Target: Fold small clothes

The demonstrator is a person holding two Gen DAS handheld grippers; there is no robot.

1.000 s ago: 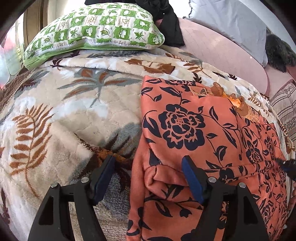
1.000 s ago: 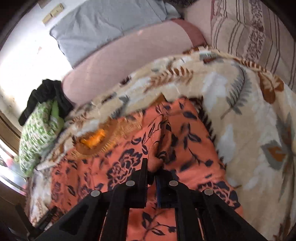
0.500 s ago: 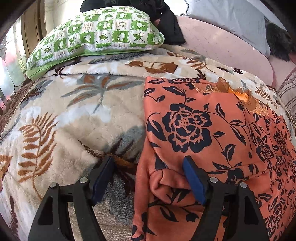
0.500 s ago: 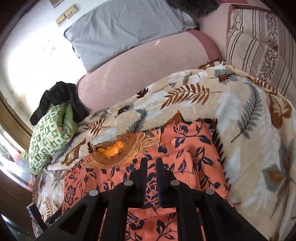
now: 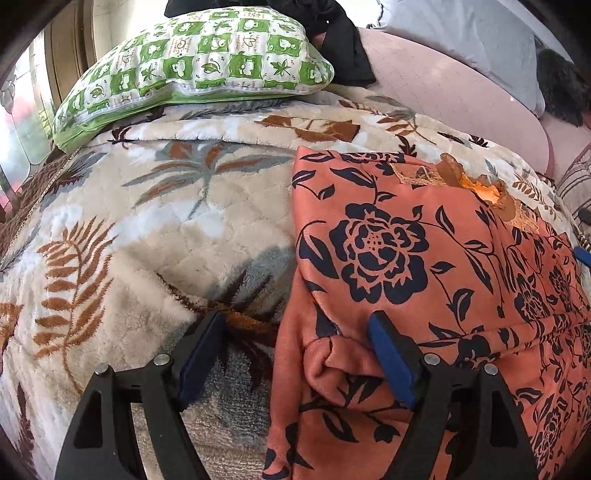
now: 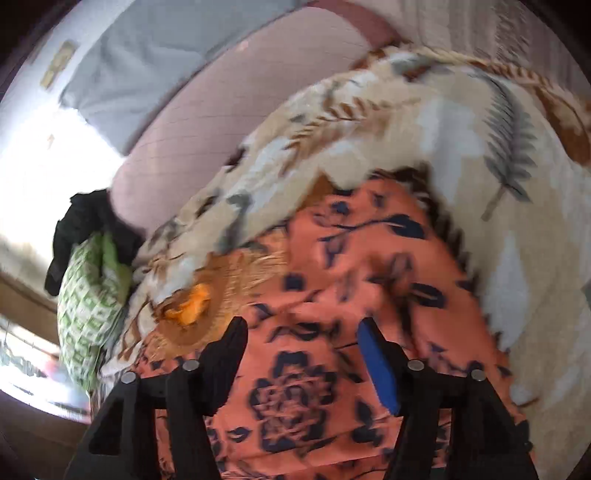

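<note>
An orange garment with a dark floral print [image 5: 424,266] lies on a leaf-patterned blanket [image 5: 147,236], with its left side folded inward and an embroidered neckline [image 5: 480,184] at the far end. My left gripper [image 5: 295,354] is open and straddles the garment's left folded edge, holding nothing. My right gripper [image 6: 303,354] is open above the garment's right part [image 6: 369,266], with nothing between its fingers. That view is blurred by motion.
A green checked pillow [image 5: 195,70] and black clothing [image 5: 343,48] lie at the bed's far end, before a pink padded headboard [image 5: 461,99] and a grey pillow [image 5: 461,33]. A striped cushion [image 5: 576,184] sits at the right.
My right gripper has opened and let go of the garment's folded part, which now lies flat. The left gripper has stayed open and barely moved.
</note>
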